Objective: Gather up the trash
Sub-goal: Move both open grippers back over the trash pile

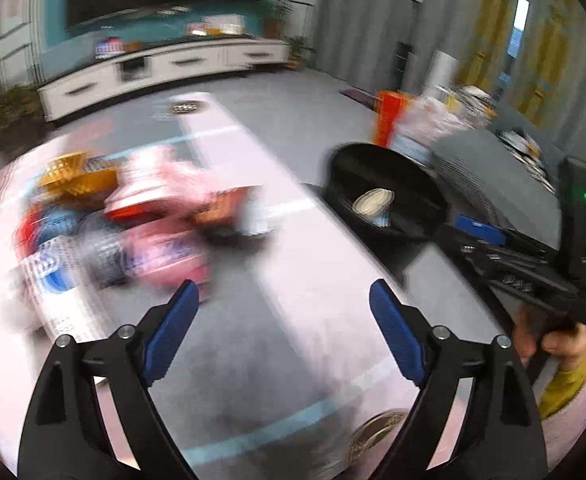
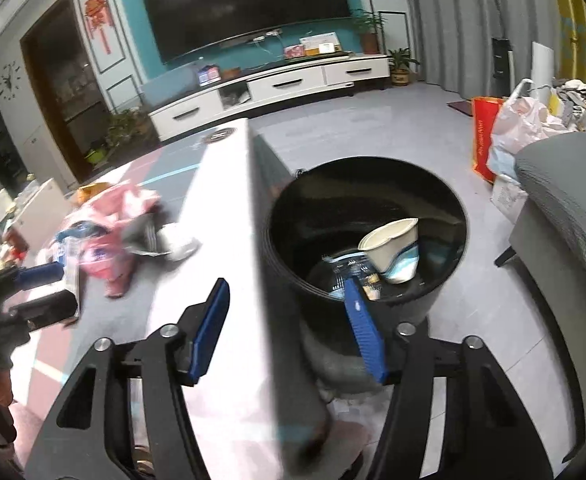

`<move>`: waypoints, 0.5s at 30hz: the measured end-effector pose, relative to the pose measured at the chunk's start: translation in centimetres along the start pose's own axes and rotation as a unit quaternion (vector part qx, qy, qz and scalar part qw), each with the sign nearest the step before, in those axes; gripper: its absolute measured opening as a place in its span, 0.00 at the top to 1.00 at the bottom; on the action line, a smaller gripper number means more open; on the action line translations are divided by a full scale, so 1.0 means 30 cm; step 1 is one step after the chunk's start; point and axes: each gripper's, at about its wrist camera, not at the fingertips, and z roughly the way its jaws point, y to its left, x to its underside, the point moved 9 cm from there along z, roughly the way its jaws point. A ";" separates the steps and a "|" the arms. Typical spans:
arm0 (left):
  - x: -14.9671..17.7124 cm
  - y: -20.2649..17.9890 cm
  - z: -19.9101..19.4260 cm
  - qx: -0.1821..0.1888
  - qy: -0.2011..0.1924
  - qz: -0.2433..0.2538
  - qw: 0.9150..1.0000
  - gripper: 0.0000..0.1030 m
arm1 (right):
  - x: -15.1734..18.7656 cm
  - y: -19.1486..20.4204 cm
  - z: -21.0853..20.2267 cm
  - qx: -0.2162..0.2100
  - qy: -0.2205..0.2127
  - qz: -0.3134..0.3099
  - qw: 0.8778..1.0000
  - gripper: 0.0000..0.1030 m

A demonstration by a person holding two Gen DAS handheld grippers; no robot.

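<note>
L gripper (image 1: 283, 304): jaws wide, nothing held, over table (image 1: 325, 280); view motion-blurred. R gripper (image 2: 287, 300): jaws wide, empty, at table edge just above black bin (image 2: 445, 200) on floor beside table. Bin holds white paper cup (image 2: 393, 248) and a dark wrapper (image 2: 349, 270). Trash pile (image 2: 109, 232), pink/red/blue wrappers, lies on tabletop, left of R gripper, apart from both tools
</note>
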 end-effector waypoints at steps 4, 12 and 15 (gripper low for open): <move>0.075 0.209 -0.109 -0.070 -0.007 -0.054 0.996 0.14 | 0.000 0.122 -0.007 -0.014 0.003 -0.033 0.999 0.41; 0.206 0.453 -0.235 -0.142 -0.007 -0.136 0.980 0.14 | 0.016 0.377 -0.007 -0.060 0.012 -0.088 0.994 0.40; 0.238 0.493 -0.253 -0.138 -0.005 -0.154 0.978 0.14 | 0.038 0.448 0.006 -0.069 0.020 -0.107 0.992 0.40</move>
